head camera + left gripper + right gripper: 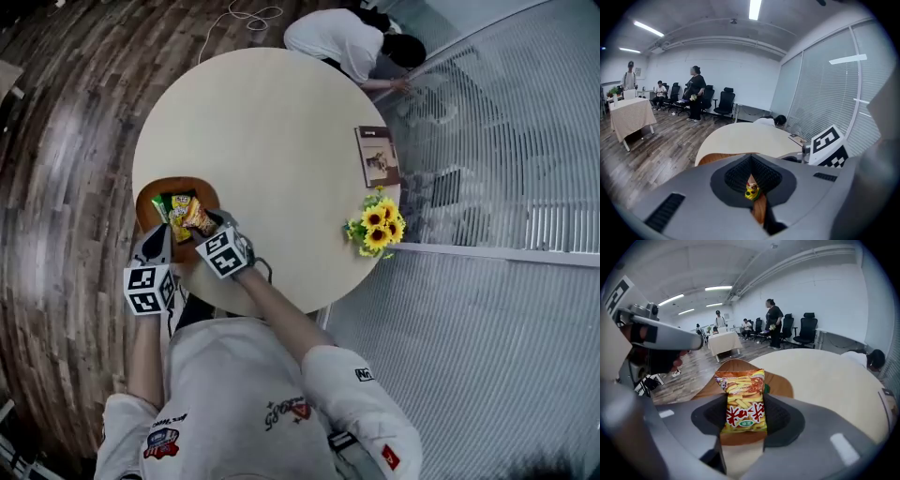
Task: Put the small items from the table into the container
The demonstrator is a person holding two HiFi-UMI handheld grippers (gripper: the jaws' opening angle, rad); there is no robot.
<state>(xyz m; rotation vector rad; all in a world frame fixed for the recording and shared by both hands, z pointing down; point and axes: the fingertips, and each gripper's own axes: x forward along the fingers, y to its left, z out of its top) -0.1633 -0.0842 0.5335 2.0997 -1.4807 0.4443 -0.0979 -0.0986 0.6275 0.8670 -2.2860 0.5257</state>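
A brown wooden container [178, 185] sits at the left edge of the round table [272, 141]. My right gripper [208, 227] is shut on an orange-yellow snack packet [744, 401] printed with fries. The packet stands upright between the jaws [745, 417] over the container [780, 386]. In the head view this packet [198, 217] lies at the container's near right rim. My left gripper [159, 234] is just left of it, also at the container's near rim [723, 157]. Its jaws [751, 188] are pinched on a small yellow-green packet [751, 191], mostly hidden. A green-yellow packet [174, 208] shows at the container.
A booklet [377, 156] and a bunch of sunflowers [378, 225] lie at the table's right edge. A person [349, 39] leans at the far edge. A glass wall [506, 187] runs along the right. People and office chairs [719, 101] stand far back.
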